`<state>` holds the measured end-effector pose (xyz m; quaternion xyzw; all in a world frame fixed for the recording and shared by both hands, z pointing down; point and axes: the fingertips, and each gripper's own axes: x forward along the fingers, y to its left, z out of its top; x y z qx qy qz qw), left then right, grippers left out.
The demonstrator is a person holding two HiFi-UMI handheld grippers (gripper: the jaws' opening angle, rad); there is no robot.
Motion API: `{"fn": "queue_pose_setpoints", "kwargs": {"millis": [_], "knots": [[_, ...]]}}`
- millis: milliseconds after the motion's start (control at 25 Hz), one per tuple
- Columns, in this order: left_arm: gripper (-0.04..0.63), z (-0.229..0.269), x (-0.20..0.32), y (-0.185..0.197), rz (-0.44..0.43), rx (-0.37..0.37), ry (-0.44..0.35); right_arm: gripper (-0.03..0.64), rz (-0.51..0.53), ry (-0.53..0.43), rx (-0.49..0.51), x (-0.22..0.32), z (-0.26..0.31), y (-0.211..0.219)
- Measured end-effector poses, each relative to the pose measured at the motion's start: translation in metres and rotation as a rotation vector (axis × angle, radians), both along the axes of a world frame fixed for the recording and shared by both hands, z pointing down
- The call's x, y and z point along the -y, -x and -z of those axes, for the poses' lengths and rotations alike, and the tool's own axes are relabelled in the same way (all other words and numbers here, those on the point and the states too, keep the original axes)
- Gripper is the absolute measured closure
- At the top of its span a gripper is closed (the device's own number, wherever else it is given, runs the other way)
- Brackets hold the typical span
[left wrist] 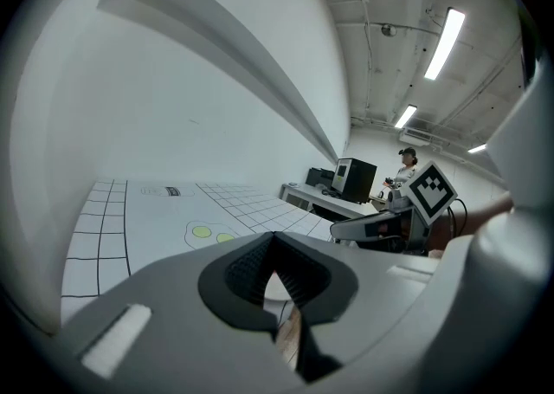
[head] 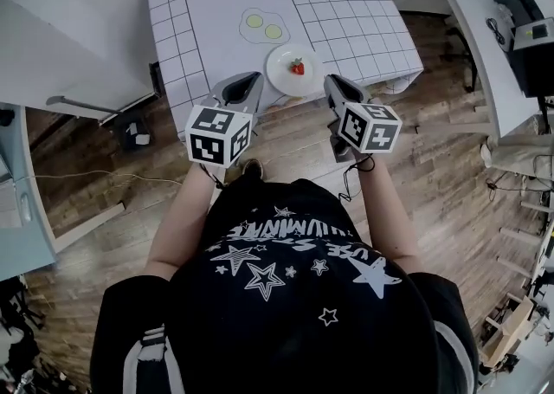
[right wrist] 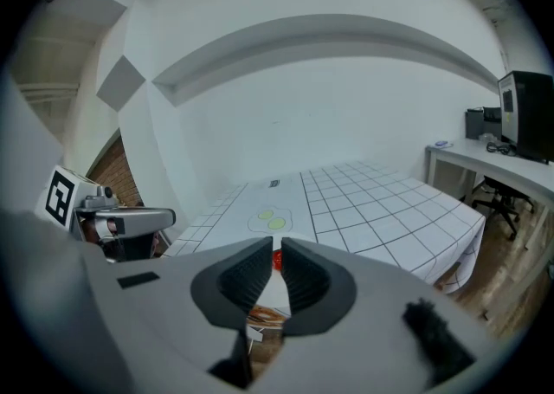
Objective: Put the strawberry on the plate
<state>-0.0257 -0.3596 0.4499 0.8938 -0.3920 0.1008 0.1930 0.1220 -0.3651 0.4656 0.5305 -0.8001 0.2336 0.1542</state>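
Note:
A red strawberry (head: 298, 67) lies on a small white plate (head: 275, 72) near the front edge of the checked tablecloth (head: 346, 3). Both grippers hover just off that edge, on either side of the plate. My left gripper (head: 251, 79) is shut, its fingertips touching with nothing between them (left wrist: 275, 241). My right gripper (head: 331, 80) holds nothing, and its jaws stand only a narrow slit apart (right wrist: 277, 249). Through that slit I see the strawberry (right wrist: 276, 259) on the plate (right wrist: 273, 292), some way ahead.
A printed fried-egg picture (head: 264, 27) lies behind the plate. A white wall ledge runs behind the table. A wooden floor (head: 286, 137) lies below the grippers. A desk with a computer (head: 519, 29) stands at the right, and a person sits at it in the distance (left wrist: 405, 163).

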Motion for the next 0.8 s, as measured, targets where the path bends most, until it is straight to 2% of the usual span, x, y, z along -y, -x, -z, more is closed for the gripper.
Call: {"fn": "queue_pose_setpoints", "kwargs": {"millis": [480,800], "knots": [[0.586,0.007,-0.053,-0.036,0.035,0.016,0.002,0.601,0.023,-0.022,0.025,-0.058,0.014,-0.037],[0.586,0.017,-0.086,-0.059,0.041,0.056,-0.033,0.603,0.066,-0.051,0.048,-0.086,0.031,-0.054]]}}
